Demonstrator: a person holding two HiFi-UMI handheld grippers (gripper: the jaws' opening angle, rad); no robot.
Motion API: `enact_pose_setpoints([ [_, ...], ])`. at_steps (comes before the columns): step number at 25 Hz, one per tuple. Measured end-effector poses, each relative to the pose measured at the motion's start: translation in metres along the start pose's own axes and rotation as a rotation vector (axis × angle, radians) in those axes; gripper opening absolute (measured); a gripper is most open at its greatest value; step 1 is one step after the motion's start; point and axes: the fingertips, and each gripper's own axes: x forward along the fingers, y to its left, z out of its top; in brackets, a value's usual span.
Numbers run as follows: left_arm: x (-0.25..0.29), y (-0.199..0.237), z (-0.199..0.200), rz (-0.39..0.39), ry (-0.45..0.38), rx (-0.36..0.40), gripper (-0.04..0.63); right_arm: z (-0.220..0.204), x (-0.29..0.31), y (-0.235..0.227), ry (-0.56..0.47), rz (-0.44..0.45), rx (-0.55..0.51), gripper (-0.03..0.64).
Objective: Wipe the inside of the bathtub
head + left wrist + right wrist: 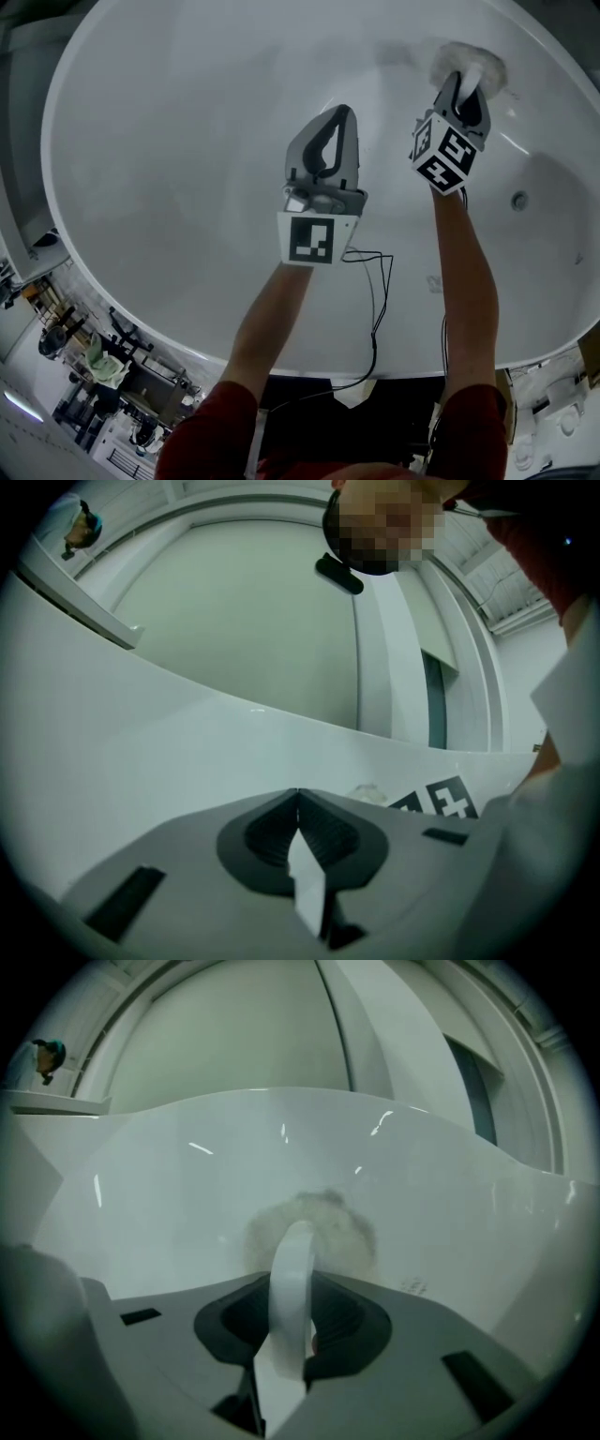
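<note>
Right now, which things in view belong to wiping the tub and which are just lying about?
In the job: bathtub; fluffy wiping pad on a white handle, clamped in the jaws of the right gripper.
Lying about: left gripper, jaws shut on nothing; black cable; clutter beside the tub.

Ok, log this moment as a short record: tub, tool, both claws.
setting: white bathtub, seen from above
left claw: shut, empty, held over the tub's inside
right claw: shut on a white handle
tool: round fuzzy pad on that handle, against the tub wall
other: small round fitting in the tub, to the right of the right arm
</note>
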Motion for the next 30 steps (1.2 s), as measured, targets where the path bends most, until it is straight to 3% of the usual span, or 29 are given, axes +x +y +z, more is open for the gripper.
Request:
enact_pose_setpoints([
  [4, -0.014, 0.062, -0.007, 0.044, 0.007, -0.007, 0.017, -0.002, 0.011, 0.083, -0.006, 0.085, -0.04, 0.095],
  [14, -0.046, 0.136, -0.013, 0.138, 0.016, -0.046, 0.017, -0.005, 0.02, 0.197, 0.012, 0.227, -0.093, 0.095],
  [21, -0.047, 0.141, -0.003, 0.163, 0.004, -0.054, 0.017, -0.011, 0.019, 0.225, 0.097, 0.348, -0.09, 0.095],
  [30, -0.046, 0.109, 0.014, 0.106, 0.006, -0.03, 0.017, -0.011, -0.011, 0.208, 0.114, 0.393, -0.119, 0.095],
])
